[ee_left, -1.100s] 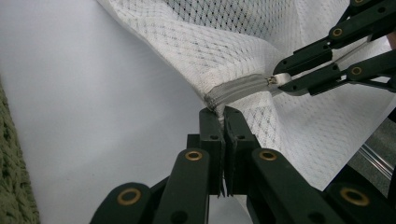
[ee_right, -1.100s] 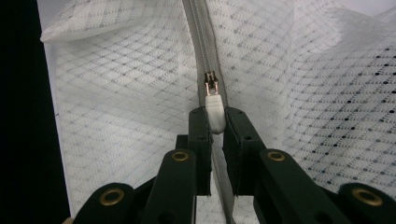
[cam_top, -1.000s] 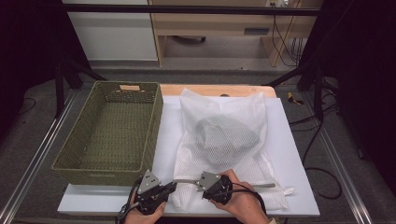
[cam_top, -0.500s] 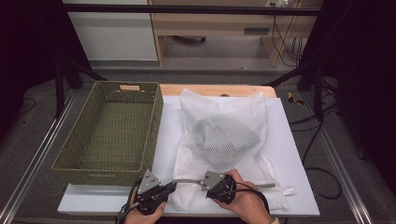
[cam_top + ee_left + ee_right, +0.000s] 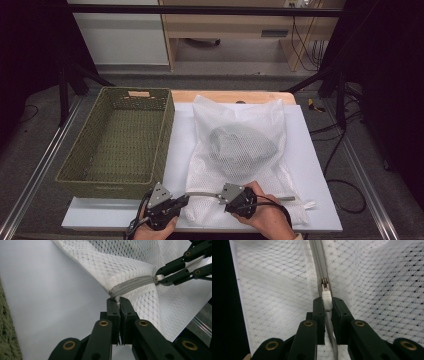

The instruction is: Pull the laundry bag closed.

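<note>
Mesh bag [image 5: 240, 150] lies flat ahead of both my jaws. Left gripper [image 5: 119, 302] is clamped on the bag's corner at the zipper [image 5: 132, 285] end. Right gripper [image 5: 327, 302] is pinched on the zipper pull [image 5: 326, 298], tape running straight ahead from between its jaws. Green basket [image 5: 120, 140] sits off beside the left gripper.

basket [image 5: 120, 142]: green woven, left on table | white sheet [image 5: 310, 165]: underneath

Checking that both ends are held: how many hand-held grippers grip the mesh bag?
2. The left hand-held gripper pinches the zipper's end at the mesh bag corner; the right hand-held gripper clamps the zipper pull.
</note>
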A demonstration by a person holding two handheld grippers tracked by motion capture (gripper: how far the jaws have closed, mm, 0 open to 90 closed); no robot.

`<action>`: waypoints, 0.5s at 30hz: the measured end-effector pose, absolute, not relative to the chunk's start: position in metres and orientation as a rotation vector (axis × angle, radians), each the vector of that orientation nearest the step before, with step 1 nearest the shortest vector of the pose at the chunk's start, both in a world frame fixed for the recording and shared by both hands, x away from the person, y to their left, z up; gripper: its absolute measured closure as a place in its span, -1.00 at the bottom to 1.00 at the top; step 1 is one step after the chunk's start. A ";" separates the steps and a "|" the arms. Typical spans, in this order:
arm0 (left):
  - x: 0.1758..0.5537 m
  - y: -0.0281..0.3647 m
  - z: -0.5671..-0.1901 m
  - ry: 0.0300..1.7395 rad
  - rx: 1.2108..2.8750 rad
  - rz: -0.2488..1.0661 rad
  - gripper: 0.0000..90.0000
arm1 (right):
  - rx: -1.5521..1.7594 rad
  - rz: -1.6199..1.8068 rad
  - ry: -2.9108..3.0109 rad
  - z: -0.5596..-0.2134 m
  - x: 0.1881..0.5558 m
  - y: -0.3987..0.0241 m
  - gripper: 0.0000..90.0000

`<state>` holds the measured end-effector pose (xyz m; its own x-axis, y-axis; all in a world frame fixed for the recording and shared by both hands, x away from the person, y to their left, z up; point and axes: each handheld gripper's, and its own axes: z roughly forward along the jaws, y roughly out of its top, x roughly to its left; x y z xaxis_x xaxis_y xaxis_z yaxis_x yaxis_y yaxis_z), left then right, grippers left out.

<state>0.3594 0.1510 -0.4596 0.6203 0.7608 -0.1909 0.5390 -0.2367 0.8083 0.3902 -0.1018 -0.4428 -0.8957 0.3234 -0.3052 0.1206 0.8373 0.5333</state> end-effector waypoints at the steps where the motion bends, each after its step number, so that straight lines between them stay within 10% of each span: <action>1: 0.359 0.151 -0.460 1.032 1.917 0.299 0.95 | 0.337 0.729 2.628 -0.443 0.390 -0.102 0.81; 15: 0.359 0.151 -0.459 1.031 1.915 0.299 0.95 | 0.340 0.722 2.642 -0.442 0.390 -0.108 0.81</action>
<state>0.3589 0.1507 -0.4593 0.6213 0.7595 -0.1927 0.5388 -0.2356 0.8088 0.3896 -0.1084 -0.4421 -0.8986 0.3249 -0.2949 0.1298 0.8388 0.5287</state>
